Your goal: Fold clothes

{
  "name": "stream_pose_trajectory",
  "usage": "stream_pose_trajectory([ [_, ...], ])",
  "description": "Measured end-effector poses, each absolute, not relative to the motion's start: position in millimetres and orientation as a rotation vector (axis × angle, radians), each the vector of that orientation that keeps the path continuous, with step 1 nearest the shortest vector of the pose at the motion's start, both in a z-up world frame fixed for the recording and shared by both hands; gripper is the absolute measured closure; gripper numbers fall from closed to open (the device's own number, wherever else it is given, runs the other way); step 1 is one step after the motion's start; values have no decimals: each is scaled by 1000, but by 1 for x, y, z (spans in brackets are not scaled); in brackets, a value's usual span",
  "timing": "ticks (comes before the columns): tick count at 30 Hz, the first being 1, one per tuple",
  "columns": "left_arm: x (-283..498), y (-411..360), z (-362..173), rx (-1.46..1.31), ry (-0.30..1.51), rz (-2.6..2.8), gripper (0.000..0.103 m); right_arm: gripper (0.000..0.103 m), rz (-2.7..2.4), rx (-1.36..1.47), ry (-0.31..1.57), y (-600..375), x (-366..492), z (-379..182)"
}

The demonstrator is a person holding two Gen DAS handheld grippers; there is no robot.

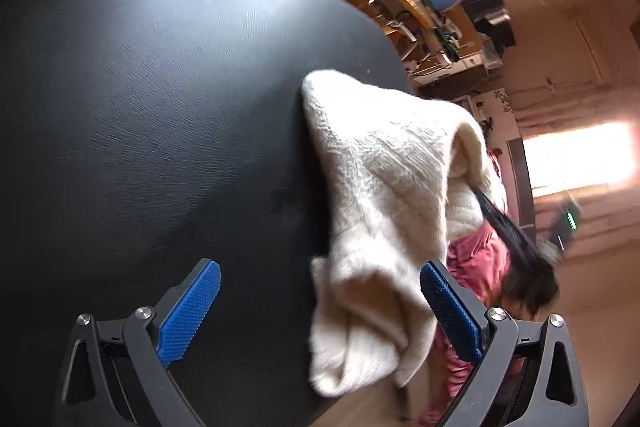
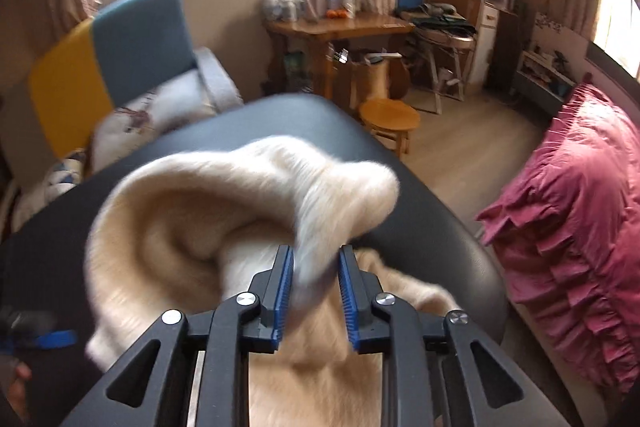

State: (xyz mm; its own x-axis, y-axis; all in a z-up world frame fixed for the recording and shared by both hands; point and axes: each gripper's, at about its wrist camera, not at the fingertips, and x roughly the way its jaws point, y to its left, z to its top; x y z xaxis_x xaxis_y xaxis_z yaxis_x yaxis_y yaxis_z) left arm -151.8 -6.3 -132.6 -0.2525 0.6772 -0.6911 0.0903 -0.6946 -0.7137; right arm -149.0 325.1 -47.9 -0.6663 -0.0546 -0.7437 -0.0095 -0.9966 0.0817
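A cream sweater (image 1: 376,195) lay bunched on the black tabletop (image 1: 160,87), near the tabletop's edge on the side toward the pink bedspread (image 2: 576,227). In the left wrist view the left gripper (image 1: 320,307) had its jaws spread wide. One blue pad rested over the bare tabletop and the other stood just beside the sweater's hanging fold, and nothing was gripped between them. In the right wrist view the right gripper (image 2: 316,291) hung above the same sweater (image 2: 224,211), with its jaws only a little apart. A blurred fold of the sweater stood up between the two blue pads. The fold seemed to lie against the left pad, while a small gap showed at the right pad, so the pads did not appear to press on it; the blur made this hard to judge. The rest of the sweater formed a raised loop over the tabletop, in front of this gripper. Beyond the far edge of the tabletop stood a small round wooden stool (image 2: 390,117) on the floor, and a sofa with a yellow and blue back (image 2: 108,47) stood behind the tabletop.
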Motion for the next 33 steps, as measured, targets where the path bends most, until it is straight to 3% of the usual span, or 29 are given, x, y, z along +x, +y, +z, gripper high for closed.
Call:
stream_pose_trajectory([
  [4,-155,-1,-152,-1631,-1123,1821,3,80,-2760,1283,-98,304,-112,-64],
  [7,-151,-4,-162,-1611,-1265,1726,15,80,-2732,1340,-50,287,-91,-88],
  [9,-149,-5,-167,-1588,-1343,1653,37,80,-2729,1363,-35,281,-83,-98],
  [10,-149,-3,-169,-1597,-1360,1635,53,80,-2733,1363,-48,280,-80,-101],
  [11,-147,-2,-172,-1604,-1369,1624,58,80,-2738,1363,-61,279,-78,-103],
  [16,-137,-5,-182,-1616,-1444,1582,60,79,-2727,1422,-160,283,-76,-115],
  [18,-134,-7,-183,-1604,-1471,1581,70,79,-2713,1426,-226,287,-75,-117],
  [19,-133,-6,-182,-1596,-1469,1597,89,79,-2705,1429,-252,288,-74,-117],
  [20,-132,-6,-181,-1588,-1468,1614,91,79,-2679,1433,-301,290,-74,-117],
  [23,-128,-14,-162,-1508,-1442,1691,93,76,-2550,1436,-480,292,-72,-117],
  [26,-124,-30,-114,-1374,-1346,1818,94,76,-2462,1417,-538,277,-70,-118],
  [28,-116,-40,-73,-1282,-1225,1909,95,76,-2443,1413,-498,257,-69,-118],
  [29,-110,-45,-53,-1239,-1158,1950,103,76,-2442,1410,-464,247,-68,-118],
  [33,-86,-57,3,-1141,-938,2070,103,76,-2468,1423,-305,211,-62,-116],
])
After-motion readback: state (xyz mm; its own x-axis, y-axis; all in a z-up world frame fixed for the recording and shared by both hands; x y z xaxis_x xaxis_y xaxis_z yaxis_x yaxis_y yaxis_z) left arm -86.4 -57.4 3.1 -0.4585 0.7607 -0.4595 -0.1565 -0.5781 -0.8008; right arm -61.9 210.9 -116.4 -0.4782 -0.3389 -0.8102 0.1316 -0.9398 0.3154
